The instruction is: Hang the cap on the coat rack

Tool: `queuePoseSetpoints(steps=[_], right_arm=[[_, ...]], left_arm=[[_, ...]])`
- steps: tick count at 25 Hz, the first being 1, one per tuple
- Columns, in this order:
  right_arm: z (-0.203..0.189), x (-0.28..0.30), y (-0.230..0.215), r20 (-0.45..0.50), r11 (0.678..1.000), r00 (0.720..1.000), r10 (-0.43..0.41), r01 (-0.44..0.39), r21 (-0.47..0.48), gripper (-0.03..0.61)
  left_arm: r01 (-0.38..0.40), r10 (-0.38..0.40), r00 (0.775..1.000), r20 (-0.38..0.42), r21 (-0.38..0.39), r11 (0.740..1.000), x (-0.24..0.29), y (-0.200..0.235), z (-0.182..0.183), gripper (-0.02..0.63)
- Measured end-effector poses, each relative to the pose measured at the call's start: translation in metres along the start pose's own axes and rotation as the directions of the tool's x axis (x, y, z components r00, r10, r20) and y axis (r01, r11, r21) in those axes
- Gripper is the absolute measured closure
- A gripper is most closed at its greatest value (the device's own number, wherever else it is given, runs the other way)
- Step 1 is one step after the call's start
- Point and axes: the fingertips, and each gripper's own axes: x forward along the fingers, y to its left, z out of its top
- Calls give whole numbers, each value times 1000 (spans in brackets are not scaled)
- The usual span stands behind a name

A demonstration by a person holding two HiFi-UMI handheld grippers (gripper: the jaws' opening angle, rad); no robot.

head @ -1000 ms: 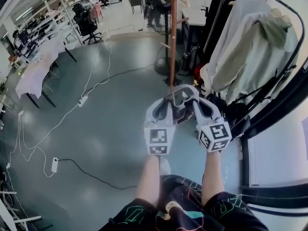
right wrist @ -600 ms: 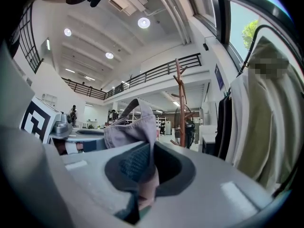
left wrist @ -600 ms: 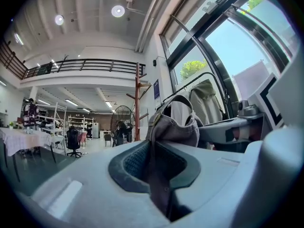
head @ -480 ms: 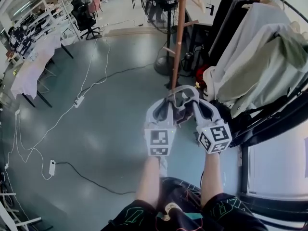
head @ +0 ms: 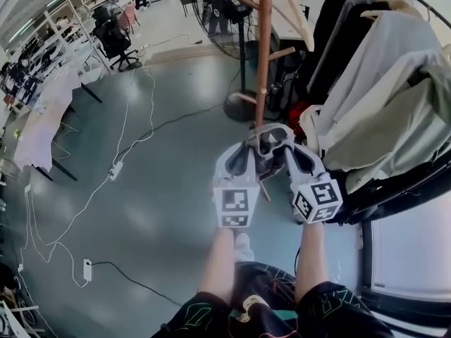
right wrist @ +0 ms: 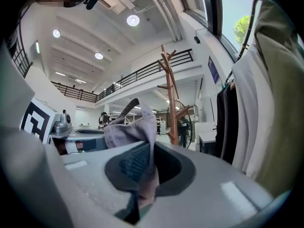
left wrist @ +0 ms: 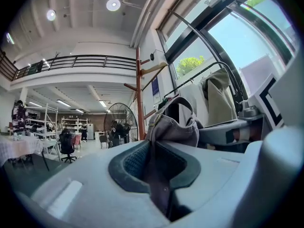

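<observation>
A grey cap (head: 266, 145) hangs between my two grippers, which are held side by side at chest height. My left gripper (head: 244, 162) is shut on one side of the cap's fabric (left wrist: 174, 127), which runs down between its pads. My right gripper (head: 291, 159) is shut on the other side of the cap (right wrist: 137, 128), its strap loop standing up above the jaws. The wooden coat rack (head: 263, 55) stands just ahead of the grippers, with pegs angling up from its pole. It also shows as a branching pole in the left gripper view (left wrist: 139, 94) and the right gripper view (right wrist: 169, 99).
A clothes rail with hanging garments (head: 380, 83) crowds the right side. A standing fan (head: 236, 20) is behind the rack. Cables (head: 127, 139) and a power strip (head: 87, 269) lie on the grey floor at left, beyond them tables (head: 49, 111) and an office chair (head: 113, 34).
The coat rack and hanging clothes have drawn closer and sit higher in the head view. Both grippers keep the same hold on the cap, side by side.
</observation>
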Motion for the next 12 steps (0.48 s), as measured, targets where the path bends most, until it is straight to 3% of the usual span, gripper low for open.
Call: queuePoseSetpoints(steps=[12], right_arm=[[-2, 69, -36, -6, 998, 998, -66, 66, -9, 551]], left_arm=[[74, -74, 997, 7, -16, 997, 78, 29, -10, 566]])
